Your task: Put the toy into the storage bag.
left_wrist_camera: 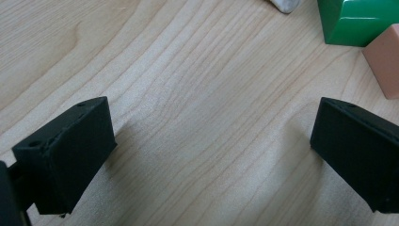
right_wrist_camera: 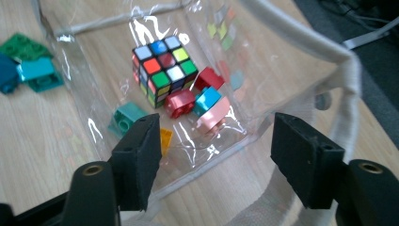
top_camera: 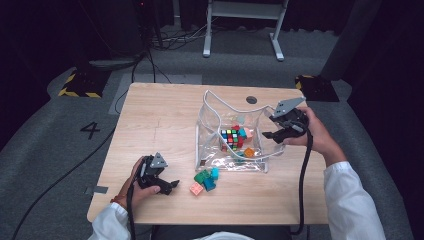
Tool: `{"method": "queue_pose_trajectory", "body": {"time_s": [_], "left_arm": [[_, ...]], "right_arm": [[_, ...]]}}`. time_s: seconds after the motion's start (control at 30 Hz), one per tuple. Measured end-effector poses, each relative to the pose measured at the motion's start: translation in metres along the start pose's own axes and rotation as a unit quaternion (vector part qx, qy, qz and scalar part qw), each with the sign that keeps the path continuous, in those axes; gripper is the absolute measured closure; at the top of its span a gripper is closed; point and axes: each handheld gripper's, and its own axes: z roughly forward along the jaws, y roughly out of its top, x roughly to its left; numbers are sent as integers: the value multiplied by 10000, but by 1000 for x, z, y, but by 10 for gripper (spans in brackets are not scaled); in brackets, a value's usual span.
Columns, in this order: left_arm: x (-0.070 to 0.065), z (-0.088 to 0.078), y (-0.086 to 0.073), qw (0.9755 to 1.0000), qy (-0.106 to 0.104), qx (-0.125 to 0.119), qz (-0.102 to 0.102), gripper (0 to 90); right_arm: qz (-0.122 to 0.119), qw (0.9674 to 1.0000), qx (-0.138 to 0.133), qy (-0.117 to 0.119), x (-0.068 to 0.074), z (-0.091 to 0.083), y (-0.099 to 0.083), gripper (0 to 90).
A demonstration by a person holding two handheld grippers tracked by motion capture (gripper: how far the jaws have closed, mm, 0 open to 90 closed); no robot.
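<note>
Nearest the camera, the left claw [top_camera: 167, 186] rests low over the bare counter [top_camera: 150, 120], jaws spread wide with nothing between them. Just beyond it lies a small heap of loose bricks [top_camera: 206, 179]: green, teal and a salmon one at the near edge. In the left gripper view a green brick [left_wrist_camera: 360, 21] and the salmon brick [left_wrist_camera: 386, 59] sit just ahead of the jaws, apart from them.

Further on stands the clear bag [top_camera: 227, 160], mouth up, with a white corded rim [top_camera: 220, 107]. Inside lie a puzzle cube [top_camera: 230, 138] and a few more small bricks, red, blue, pink and orange, bunched beside the cube.

At the bag's far right corner the right claw [top_camera: 276, 135] hangs with jaws parted and empty; in the right gripper view they frame the bag's wall without pinching it.

By the look of it, the bag is thin, soft and slippery film that will sag and fold if taken by the wall; the corded rim is the firmer place to pinch. Each brick is light, hard and smooth, best gripped across its flat sides, and may skid on the wood if nudged first.
</note>
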Motion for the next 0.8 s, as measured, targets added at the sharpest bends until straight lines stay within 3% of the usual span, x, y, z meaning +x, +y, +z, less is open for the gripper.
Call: {"method": "queue_pose_trajectory", "body": {"time_s": [0.13, 0.33, 0.43, 0.63, 0.8], "left_arm": [[0, 0, 0, 10000, 1, 0, 0, 4], [0, 0, 0, 10000, 0, 2, 0, 4], [0, 0, 0, 10000, 0, 3, 1, 4], [0, 0, 0, 10000, 2, 2, 1, 4], [0, 0, 0, 10000, 1, 2, 0, 4]], "right_arm": [[307, 9984, -436, -162, 3, -14, -5, 298], [552, 9944, -858, -270, 3, -31, -16, 272], [849, 9893, -1143, -302, 5, -41, -24, 272], [1017, 9837, -1399, -482, 9, -57, -44, 271], [1080, 9814, -1478, -579, 14, -68, -62, 272]]}}
